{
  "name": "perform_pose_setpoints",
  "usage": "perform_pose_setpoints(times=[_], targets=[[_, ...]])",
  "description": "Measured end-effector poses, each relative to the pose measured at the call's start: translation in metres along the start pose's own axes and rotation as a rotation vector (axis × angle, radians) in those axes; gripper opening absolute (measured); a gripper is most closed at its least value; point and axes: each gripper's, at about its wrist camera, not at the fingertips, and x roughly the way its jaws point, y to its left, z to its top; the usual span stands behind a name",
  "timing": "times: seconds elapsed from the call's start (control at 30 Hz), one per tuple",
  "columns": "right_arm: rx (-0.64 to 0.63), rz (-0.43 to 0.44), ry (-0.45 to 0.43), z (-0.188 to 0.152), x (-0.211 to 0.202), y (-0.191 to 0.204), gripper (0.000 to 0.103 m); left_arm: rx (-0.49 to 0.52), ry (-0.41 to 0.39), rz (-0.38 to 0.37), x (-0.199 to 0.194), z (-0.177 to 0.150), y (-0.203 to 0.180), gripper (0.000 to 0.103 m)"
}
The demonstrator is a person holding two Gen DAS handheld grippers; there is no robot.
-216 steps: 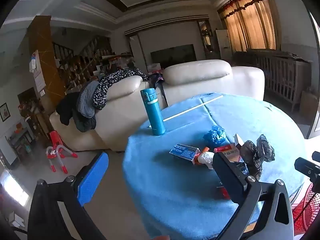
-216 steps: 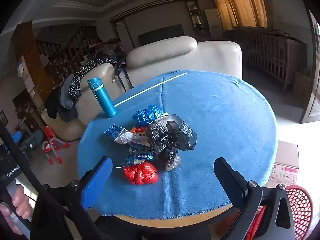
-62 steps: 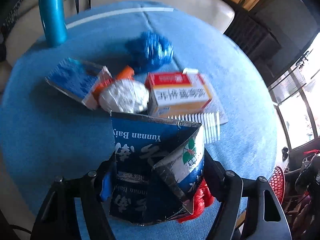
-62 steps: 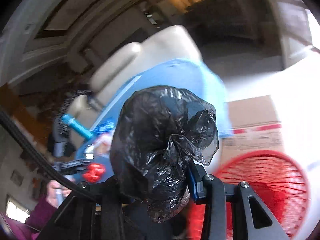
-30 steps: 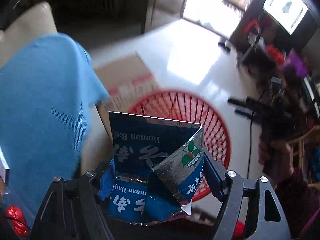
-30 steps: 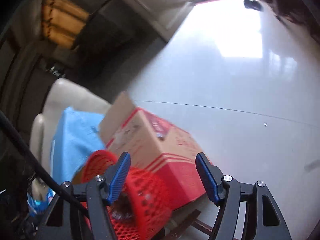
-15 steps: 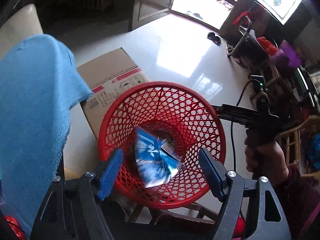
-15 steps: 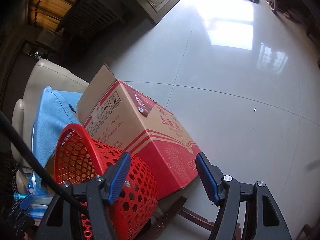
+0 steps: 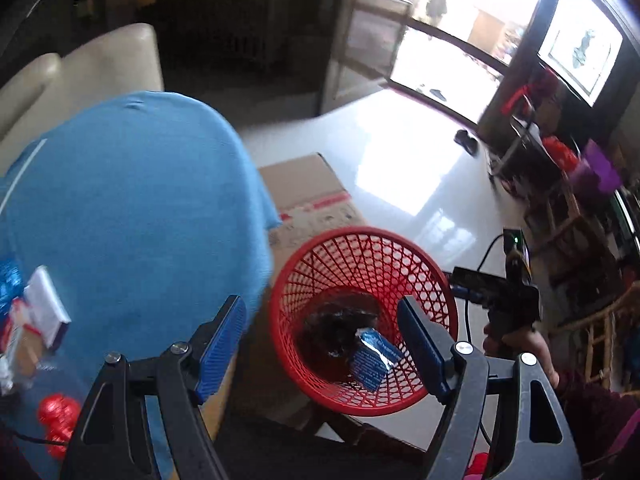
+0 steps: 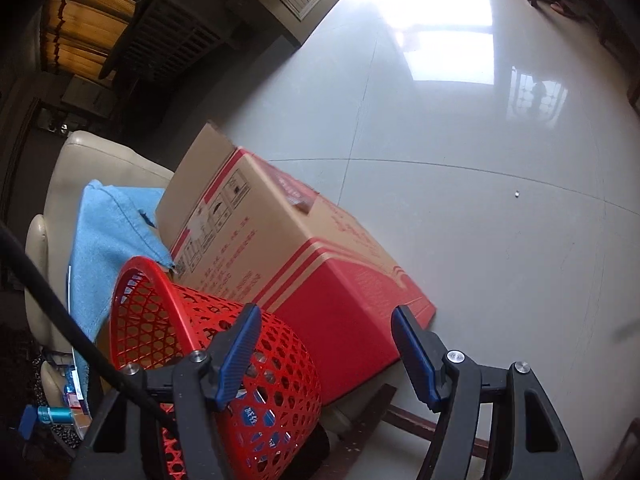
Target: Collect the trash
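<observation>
- The left gripper point(image 9: 320, 344) hangs above the red basket point(image 9: 434, 280), jaws apart with nothing between the pads
- The right gripper point(image 10: 326, 350) is also spread and empty, beside the basket's outer wall; in the left view it shows at 3 o'clock in the person's hand point(image 9: 520, 344)
- Done, by my reading: a black bag point(image 9: 336, 326) and a blue carton point(image 9: 372, 354) lie at the basket bottom
- Left to collect: on the blue-clothed table point(image 9: 132, 208), at 9 o'clock, a white-and-red box point(image 9: 44, 312) and a blue crumple point(image 9: 8, 280); at 8 o'clock a red wrapper point(image 9: 56, 412). So the task looks roughly midway
- Only the left view looks into the basket and over the tabletop
- Only the right view shows the cardboard box point(image 10: 288, 248) side-on behind the basket, the bare floor at 1 o'clock, and a teal bottle point(image 10: 56, 414) at 8 o'clock
</observation>
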Motion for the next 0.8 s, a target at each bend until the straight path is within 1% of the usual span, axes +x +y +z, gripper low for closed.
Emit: perform_pose_setpoints(times=[0.1,0.17,0.27,0.3,0.33,0.37,0.4,0.47,0.5,0.57,0.6,0.63,0.67,0.7,0.77,0.8], targets=[[-0.009,0.005,-0.033,0.003,0.001,0.004,0.071,-0.024,-0.039,0.013,-0.018,-0.005,0.012,0.078],[0.015,0.014,-0.045,0.015,0.007,-0.007,0.071,-0.048,-0.066,0.015,-0.031,-0.011,0.021,0.078],[0.164,0.064,-0.036,0.032,0.034,-0.042,0.071,-0.095,-0.087,0.015,-0.045,-0.023,0.037,0.078],[0.223,0.067,-0.025,0.035,0.047,-0.054,0.071,-0.108,-0.091,0.018,-0.048,-0.027,0.041,0.078],[0.246,0.058,-0.018,0.036,0.056,-0.06,0.071,-0.125,-0.098,0.024,-0.054,-0.031,0.047,0.078],[0.248,0.019,-0.007,0.037,0.067,-0.064,0.07,-0.135,-0.104,0.028,-0.057,-0.035,0.051,0.078],[0.223,-0.052,-0.001,0.038,0.077,-0.065,0.064,-0.149,-0.115,0.032,-0.063,-0.038,0.057,0.078],[0.203,-0.134,0.004,0.039,0.092,-0.071,0.054,-0.174,-0.136,0.04,-0.073,-0.043,0.067,0.078],[0.219,-0.141,0.023,0.038,0.099,-0.075,0.054,-0.189,-0.151,0.05,-0.08,-0.046,0.072,0.078],[0.256,-0.071,0.131,0.031,0.119,-0.079,0.053,-0.209,-0.167,0.076,-0.09,-0.053,0.081,0.078],[0.239,-0.077,0.137,0.027,0.121,-0.074,0.051,-0.223,-0.177,0.091,-0.095,-0.057,0.087,0.078],[0.178,-0.115,0.106,0.024,0.116,-0.063,0.051,-0.236,-0.185,0.101,-0.097,-0.062,0.091,0.078],[0.141,-0.136,0.09,0.022,0.113,-0.056,0.047,-0.261,-0.202,0.119,-0.103,-0.069,0.099,0.078],[0.121,-0.141,0.095,0.019,0.112,-0.05,0.041,-0.28,-0.215,0.131,-0.108,-0.075,0.105,0.078],[0.141,-0.136,0.15,0.011,0.115,-0.045,0.041,-0.323,-0.246,0.158,-0.119,-0.089,0.119,0.078],[0.124,-0.136,0.167,0.006,0.116,-0.04,0.041,-0.346,-0.258,0.169,-0.124,-0.096,0.126,0.078]])
